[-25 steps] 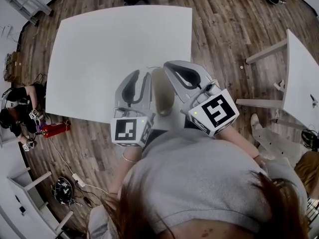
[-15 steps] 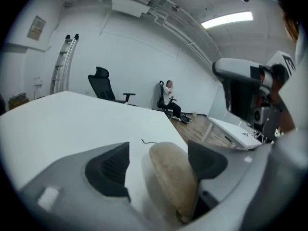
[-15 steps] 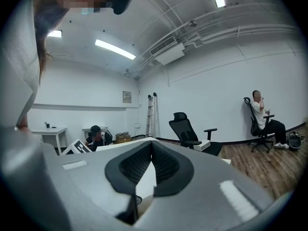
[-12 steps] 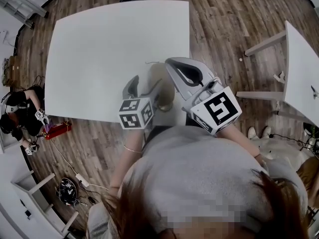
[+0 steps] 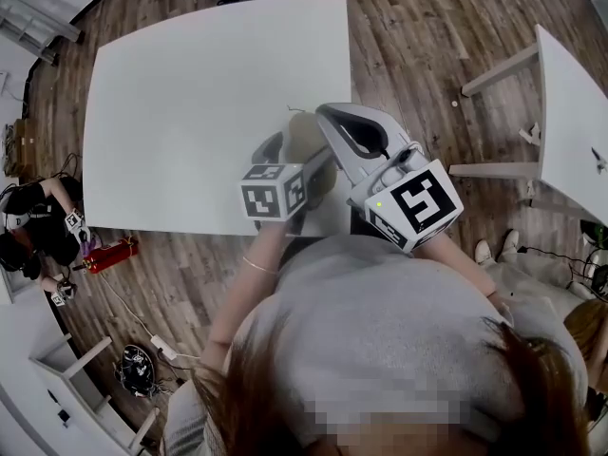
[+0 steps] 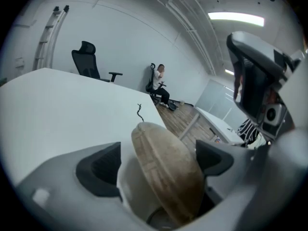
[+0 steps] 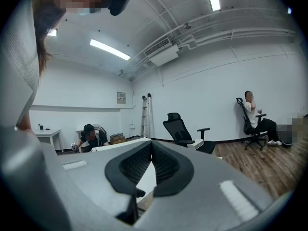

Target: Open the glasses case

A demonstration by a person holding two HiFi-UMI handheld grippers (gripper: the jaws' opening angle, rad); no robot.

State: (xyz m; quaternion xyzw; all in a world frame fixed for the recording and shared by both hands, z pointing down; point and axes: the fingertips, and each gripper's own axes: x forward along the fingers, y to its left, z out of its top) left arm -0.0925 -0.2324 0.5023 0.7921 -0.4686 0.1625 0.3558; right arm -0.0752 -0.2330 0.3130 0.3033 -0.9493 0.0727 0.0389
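Observation:
The glasses case [image 5: 304,148] is a tan oval shell lying on the white table [image 5: 190,103] near its front edge. In the left gripper view the case [image 6: 168,177] fills the space between the jaws. My left gripper [image 5: 293,158] points down over it; its jaws have just been opening and stand wide, with the dark pads [image 6: 98,170] off the shell. Whether the lid is raised I cannot tell. My right gripper [image 5: 332,120] hovers just right of the case, its jaws shut with nothing between them, pads [image 7: 166,165] pressed together.
A thin dark thread [image 6: 139,112] lies on the table beyond the case. A second white table [image 5: 570,131] stands at the right. A black office chair [image 7: 180,126] and seated people are further off, and a red object [image 5: 109,252] lies on the floor at the left.
My left gripper has dropped toward the table and rolled, and its jaws have spread from nearly closed to wide around the case. The right gripper has stayed where it was.

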